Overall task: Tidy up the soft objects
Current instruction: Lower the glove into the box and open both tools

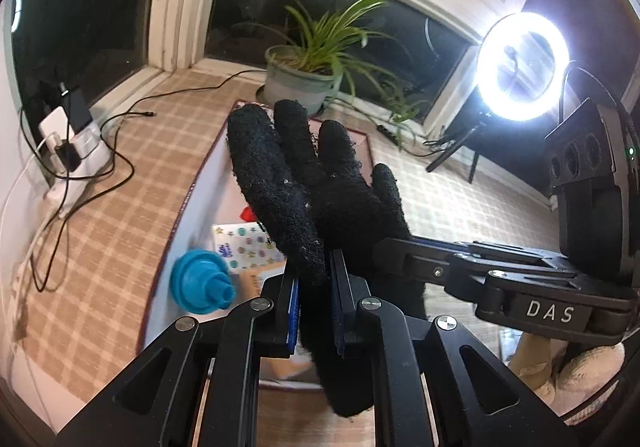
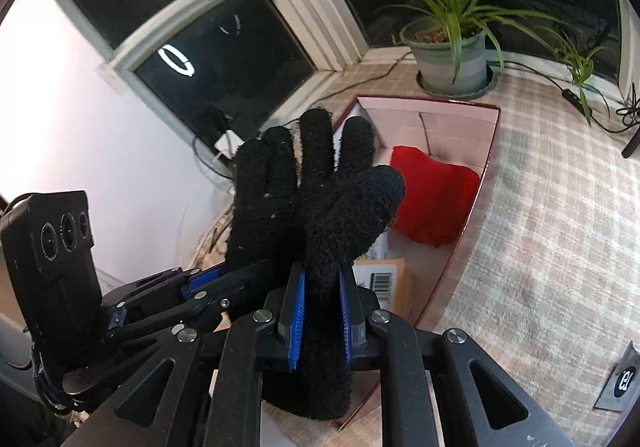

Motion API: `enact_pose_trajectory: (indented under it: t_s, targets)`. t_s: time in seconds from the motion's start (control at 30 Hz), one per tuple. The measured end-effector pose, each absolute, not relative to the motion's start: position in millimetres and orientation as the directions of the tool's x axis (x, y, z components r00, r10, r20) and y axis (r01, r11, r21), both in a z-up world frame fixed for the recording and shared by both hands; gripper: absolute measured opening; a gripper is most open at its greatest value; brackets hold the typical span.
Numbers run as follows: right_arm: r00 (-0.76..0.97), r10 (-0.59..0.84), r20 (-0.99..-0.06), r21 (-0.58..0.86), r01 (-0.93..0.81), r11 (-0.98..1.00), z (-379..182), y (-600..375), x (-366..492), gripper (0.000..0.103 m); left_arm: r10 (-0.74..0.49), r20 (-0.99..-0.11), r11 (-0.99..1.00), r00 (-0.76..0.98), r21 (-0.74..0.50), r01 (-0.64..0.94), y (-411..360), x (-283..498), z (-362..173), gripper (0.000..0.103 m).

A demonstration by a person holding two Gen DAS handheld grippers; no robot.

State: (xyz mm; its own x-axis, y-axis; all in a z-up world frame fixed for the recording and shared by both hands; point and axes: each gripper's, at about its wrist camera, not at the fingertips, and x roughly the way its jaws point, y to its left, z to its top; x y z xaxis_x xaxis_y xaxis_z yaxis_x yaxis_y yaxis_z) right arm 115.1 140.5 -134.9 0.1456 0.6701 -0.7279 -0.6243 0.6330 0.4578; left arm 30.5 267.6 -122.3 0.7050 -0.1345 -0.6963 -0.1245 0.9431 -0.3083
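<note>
A black fuzzy glove [image 1: 316, 183] is held up in the air over a pink open box [image 2: 460, 119]. My left gripper [image 1: 314, 283] is shut on the glove's edge near the cuff. My right gripper [image 2: 322, 287] is shut on the same glove [image 2: 312, 199], on the thumb side. The right gripper also shows in the left wrist view [image 1: 400, 251], reaching in from the right. A red soft cloth [image 2: 434, 199] lies inside the box.
The box also holds a blue funnel-shaped toy [image 1: 202, 283], a sticker sheet [image 1: 244, 247] and a brown parcel [image 2: 384, 279]. A potted plant [image 1: 304, 79] stands behind the box. A ring light [image 1: 522, 67] shines at the right. Chargers and cables [image 1: 72, 143] lie on the left of the checked mat.
</note>
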Motion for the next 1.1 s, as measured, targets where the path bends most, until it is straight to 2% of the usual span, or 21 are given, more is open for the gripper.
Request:
enact_pose_trajectory:
  t_s: [0.2,0.3,0.4,0.5,0.87,1.0,1.1]
  targets:
    - [0.153,0.624,-0.766,0.423,-0.611,0.669,-149,153,130,0.014,-0.134,-0.725,0.944,0.675,-0.301,-0.137,275,48,-139,0.011]
    - [0.16,0.609,-0.777,0.409,-0.607,0.681,-153,156,134,0.018,-0.126,-0.735,0.947,0.667,-0.288,-0.139,276,55,-144,0.013]
    - [0.187,0.598,-0.78,0.386,-0.608,0.694,-153,154,136,0.025,-0.103,-0.74,0.952,0.665,-0.266,-0.149,276,58,-145,0.015]
    - [0.201,0.607,-0.769,0.39,-0.605,0.694,-149,149,138,0.04,-0.086,-0.741,0.955,0.666,-0.252,-0.157,278,59,-145,0.019]
    - [0.256,0.616,-0.745,0.391,-0.581,0.714,-142,112,129,0.041,-0.059,-0.707,0.948,0.705,-0.261,-0.182,280,48,-131,0.02]
    - [0.271,0.629,-0.729,0.412,-0.56,0.719,-140,90,125,0.046,-0.072,-0.692,0.944,0.718,-0.28,-0.176,273,45,-124,0.02]
    - [0.292,0.634,-0.716,0.419,-0.546,0.725,-138,70,122,0.047,-0.079,-0.683,0.944,0.726,-0.285,-0.164,264,43,-119,0.02]
